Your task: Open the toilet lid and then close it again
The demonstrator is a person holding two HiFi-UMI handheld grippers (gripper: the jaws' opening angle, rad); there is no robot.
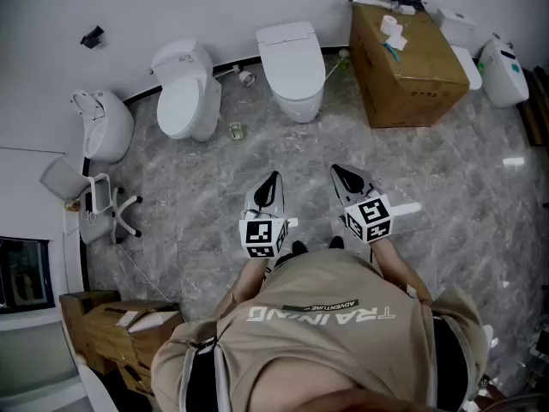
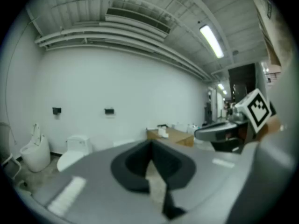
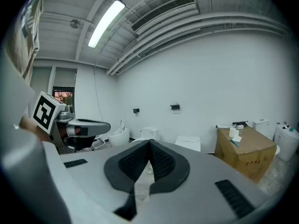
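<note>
Three white toilets stand along the far wall. The squarish one (image 1: 292,67) straight ahead has its lid down; it also shows as the flat white lid (image 3: 188,143). To its left, a rounder toilet (image 1: 184,93) (image 2: 74,150) is shut too. The far-left toilet (image 1: 103,123) (image 2: 35,150) has its lid raised. Both grippers are held in front of the person's chest, well short of the toilets. My left gripper (image 1: 274,177) (image 2: 150,144) is shut on nothing. The right gripper (image 1: 336,170) (image 3: 149,143) is also shut and holds nothing.
A large cardboard box (image 1: 412,63) (image 3: 247,148) with small items on top stands right of the middle toilet. Another white fixture (image 1: 502,71) sits at the far right. A white chair (image 1: 107,209) and wooden crates (image 1: 111,324) are at the left. The floor is grey marble tile (image 1: 446,170).
</note>
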